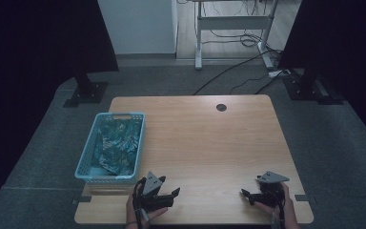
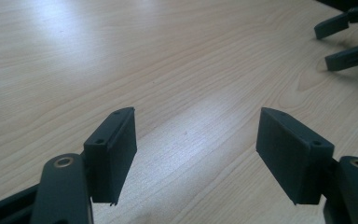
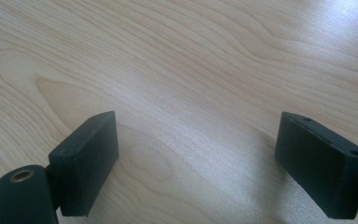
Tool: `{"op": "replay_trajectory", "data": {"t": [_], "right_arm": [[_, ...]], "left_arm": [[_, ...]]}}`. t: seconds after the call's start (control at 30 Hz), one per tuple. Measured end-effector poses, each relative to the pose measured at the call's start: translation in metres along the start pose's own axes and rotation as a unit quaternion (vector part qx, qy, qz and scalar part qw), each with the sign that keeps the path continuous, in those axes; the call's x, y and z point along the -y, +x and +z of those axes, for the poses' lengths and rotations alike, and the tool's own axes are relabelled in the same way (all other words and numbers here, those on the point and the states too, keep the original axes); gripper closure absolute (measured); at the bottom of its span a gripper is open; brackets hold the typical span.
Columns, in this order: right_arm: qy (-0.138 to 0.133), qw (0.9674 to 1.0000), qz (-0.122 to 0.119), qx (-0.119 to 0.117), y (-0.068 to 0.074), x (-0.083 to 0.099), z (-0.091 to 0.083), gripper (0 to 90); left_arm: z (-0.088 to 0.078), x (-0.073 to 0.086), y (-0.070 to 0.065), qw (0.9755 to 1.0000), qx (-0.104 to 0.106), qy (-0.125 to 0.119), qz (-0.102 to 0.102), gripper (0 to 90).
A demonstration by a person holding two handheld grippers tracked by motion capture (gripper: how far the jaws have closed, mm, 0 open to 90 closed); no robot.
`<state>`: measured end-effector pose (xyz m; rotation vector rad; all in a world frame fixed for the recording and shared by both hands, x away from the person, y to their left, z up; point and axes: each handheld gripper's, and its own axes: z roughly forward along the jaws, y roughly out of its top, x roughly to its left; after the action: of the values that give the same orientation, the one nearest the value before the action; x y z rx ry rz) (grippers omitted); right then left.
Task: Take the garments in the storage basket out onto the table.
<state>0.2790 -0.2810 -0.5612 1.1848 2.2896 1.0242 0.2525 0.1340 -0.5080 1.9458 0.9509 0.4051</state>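
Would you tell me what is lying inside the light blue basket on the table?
The basket holds a crumpled teal cloth with a leaf pattern. The cloth covers most of the basket's floor, so anything beneath it cannot be seen.

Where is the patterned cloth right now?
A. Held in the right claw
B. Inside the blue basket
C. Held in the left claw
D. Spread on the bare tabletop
B: the patterned cloth lies inside the blue basket at the table's left, and both claws are open with nothing between them.

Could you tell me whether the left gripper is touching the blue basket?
Apart. In the high view, a strip of bare table separates the left gripper from the near wall of the blue basket.
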Motion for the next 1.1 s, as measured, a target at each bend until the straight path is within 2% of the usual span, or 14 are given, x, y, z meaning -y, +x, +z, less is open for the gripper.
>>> {"op": "replay_trajectory", "data": {"t": [0.23,0.37,0.63,0.7,1.1], "right_arm": [[0.0,1.0,-0.001,-0.001,0.0,0.0,0.0,12.8],[0.0,1.0,-0.002,-0.001,0.0,0.0,0.0,12.8],[0.0,1.0,-0.002,-0.002,0.0,0.0,0.0,12.8],[0.0,1.0,-0.002,-0.002,0.0,0.0,0.0,12.8],[0.0,1.0,-0.002,-0.002,0.0,0.0,0.0,12.8]], "left_arm": [[-0.001,0.0,0.001,1.0,-0.003,-0.005,-0.003,30.3],[0.0,0.0,0.001,0.9999,-0.001,-0.007,-0.014,30.5],[-0.002,-0.003,0.001,0.9999,-0.003,-0.007,-0.012,30.7],[-0.002,-0.005,0.003,0.9998,0.003,-0.006,-0.018,31.1],[-0.01,-0.026,0.009,0.9998,0.003,-0.015,-0.009,30.4]]}}
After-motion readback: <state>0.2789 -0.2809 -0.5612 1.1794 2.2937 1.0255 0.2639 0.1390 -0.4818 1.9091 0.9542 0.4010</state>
